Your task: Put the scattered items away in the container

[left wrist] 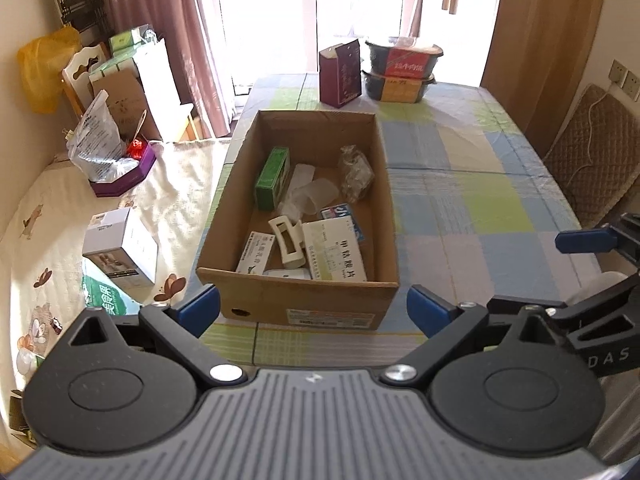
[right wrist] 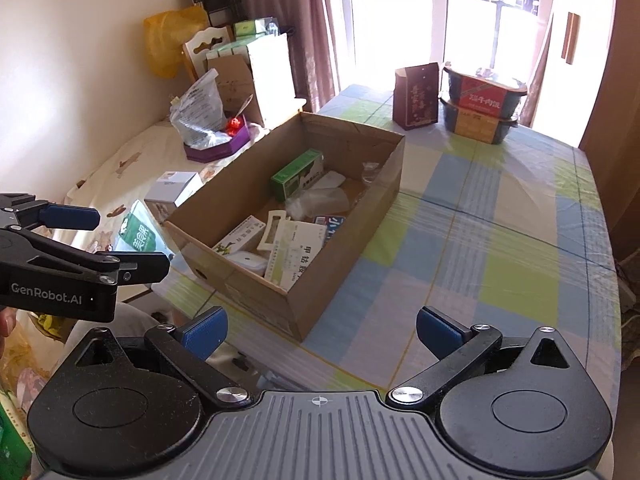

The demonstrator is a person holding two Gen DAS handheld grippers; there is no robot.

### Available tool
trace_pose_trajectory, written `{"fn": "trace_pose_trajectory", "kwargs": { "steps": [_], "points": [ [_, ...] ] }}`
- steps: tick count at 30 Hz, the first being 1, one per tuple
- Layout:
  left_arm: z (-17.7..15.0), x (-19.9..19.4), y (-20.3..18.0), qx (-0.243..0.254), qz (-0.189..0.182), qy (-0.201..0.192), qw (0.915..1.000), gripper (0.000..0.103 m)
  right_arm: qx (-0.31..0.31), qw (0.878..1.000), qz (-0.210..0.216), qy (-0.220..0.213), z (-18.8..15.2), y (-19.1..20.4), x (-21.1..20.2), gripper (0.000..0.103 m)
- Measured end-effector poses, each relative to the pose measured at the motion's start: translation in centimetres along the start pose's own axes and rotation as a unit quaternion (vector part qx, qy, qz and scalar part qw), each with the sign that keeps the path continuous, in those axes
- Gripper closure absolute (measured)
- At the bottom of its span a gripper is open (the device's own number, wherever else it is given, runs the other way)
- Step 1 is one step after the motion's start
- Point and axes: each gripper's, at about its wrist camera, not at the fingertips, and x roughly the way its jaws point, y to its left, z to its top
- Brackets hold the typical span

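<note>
Left wrist view: cardboard box [left wrist: 304, 300] lies lengthwise, pointing straight away.

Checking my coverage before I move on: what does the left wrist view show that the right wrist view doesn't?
Left wrist only: the crumpled clear bag deep in the cardboard box, the brown quilted chair at the right, and the right gripper side-on. Right wrist only: the left gripper side-on, bearing GenRobot.AI lettering. Both share: the box's green carton, white hair clip, white medicine box, the dark red carton, stacked meal tubs and checked tablecloth.
</note>
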Motion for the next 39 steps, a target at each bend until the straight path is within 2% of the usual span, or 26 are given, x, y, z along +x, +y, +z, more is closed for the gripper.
{"fn": "trace_pose_trajectory", "kwargs": {
  "steps": [9,23,39],
  "points": [
    [-0.6,-0.8,-0.5,-0.031,-0.025,0.004,0.9992,0.004,0.020,1.000,-0.001,-0.008,-0.9,-0.8,-1.2,0.000],
    [-1.9,-1.3,-1.5,-0.033,-0.013,-0.006,0.9994,0.004,0.028,1.000,0.004,-0.006,-1.8,-1.1,-1.9,0.000],
    [-2.9,-1.1,-1.0,-0.043,-0.001,-0.018,0.9989,0.004,0.027,1.000,0.003,-0.004,-2.5,-0.9,-1.7,0.000]
  ]
}}
